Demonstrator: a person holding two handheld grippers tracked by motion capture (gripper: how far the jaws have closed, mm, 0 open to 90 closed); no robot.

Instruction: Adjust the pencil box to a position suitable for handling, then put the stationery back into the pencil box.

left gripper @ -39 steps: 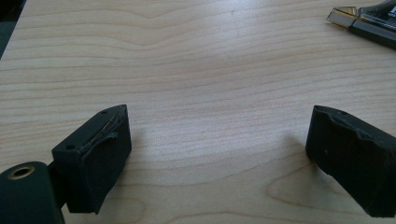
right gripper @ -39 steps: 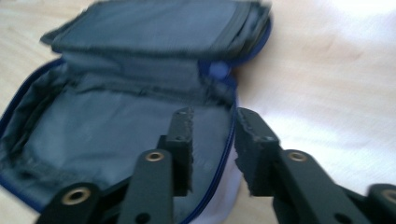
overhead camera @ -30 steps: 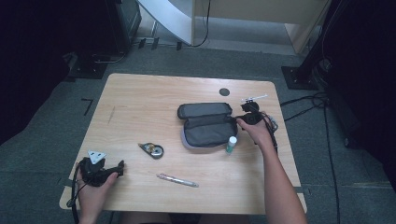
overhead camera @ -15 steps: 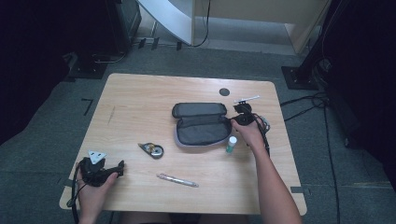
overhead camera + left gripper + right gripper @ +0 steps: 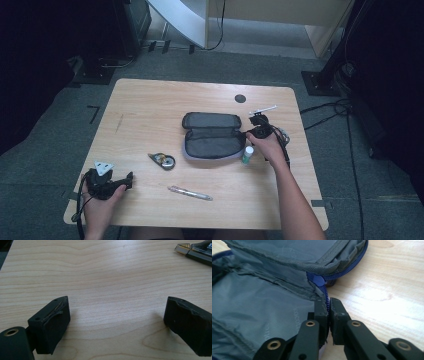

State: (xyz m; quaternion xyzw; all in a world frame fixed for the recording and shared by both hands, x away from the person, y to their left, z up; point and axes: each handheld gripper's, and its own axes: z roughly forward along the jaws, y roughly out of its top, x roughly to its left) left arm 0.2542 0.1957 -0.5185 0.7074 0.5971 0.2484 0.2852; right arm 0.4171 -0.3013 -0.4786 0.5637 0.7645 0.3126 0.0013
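Right gripper: I have its jaws pressed together on the zipper edge of the open grey pencil case, at the case's right end. The right gripper view shows the blue zipper tape pinched between the two black pads.
Pencil case: it lies open at the middle of the wooden table, lid flap away from me, tray toward me. Against the frame from a second ago, the case sits a little farther left, and my right hand has gone left with it.
Left gripper: I hold it at the near left corner of the table, jaws spread wide over bare wood with nothing between them. It lies where it lay a second ago.
Small bottle: white with a green base, standing just beside the case's right end, close under my right hand. It sits left of its earlier spot.
Tape dispenser: on the table to the left of the case, between the two grippers, unmoved.
Pen: lying near the table's front edge, well apart from both grippers, unmoved.
White stick: thin, lying beyond my right gripper near the far right of the table.
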